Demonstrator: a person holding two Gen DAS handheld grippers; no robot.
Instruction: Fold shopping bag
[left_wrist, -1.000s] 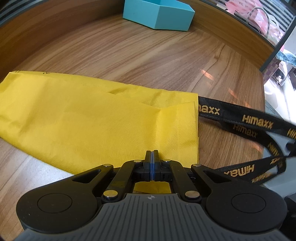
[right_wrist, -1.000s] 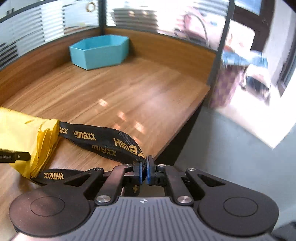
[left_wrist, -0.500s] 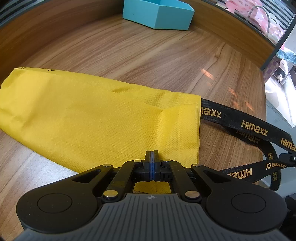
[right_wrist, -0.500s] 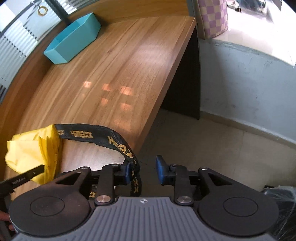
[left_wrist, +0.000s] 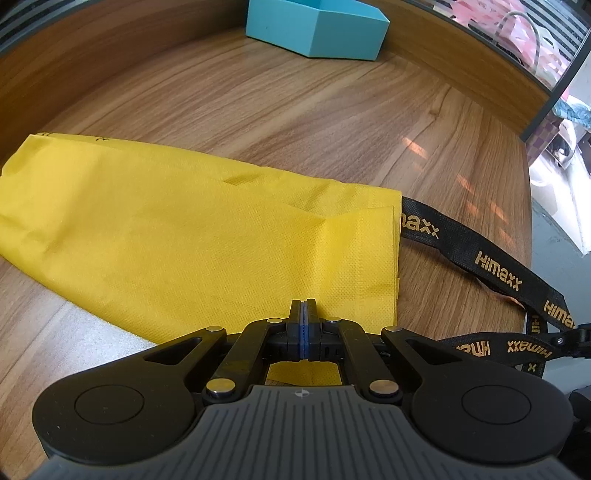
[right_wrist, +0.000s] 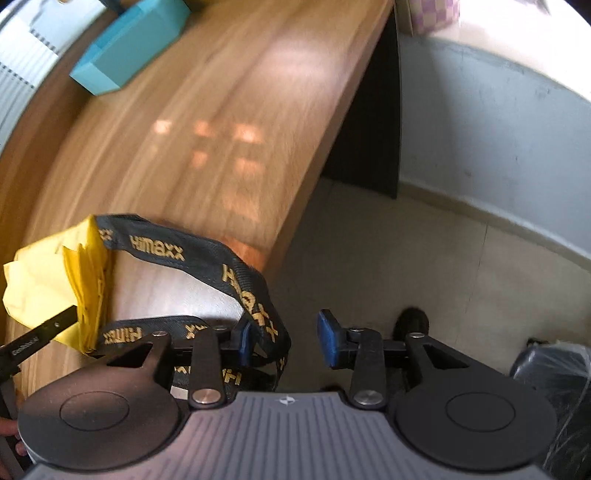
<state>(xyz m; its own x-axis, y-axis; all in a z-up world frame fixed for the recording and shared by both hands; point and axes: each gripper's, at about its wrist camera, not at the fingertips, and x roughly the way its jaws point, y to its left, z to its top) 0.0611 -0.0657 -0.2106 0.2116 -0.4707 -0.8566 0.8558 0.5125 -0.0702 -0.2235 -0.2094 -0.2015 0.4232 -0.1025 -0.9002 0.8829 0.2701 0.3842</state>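
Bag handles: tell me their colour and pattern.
The handles are black webbing with repeated gold "Himaxx" lettering, clearest in the left wrist view.

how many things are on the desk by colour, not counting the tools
yellow: 1, the folded shopping bag
black: 1, its strap handles, partly hanging off the desk edge
teal: 1, the open box
total: 3
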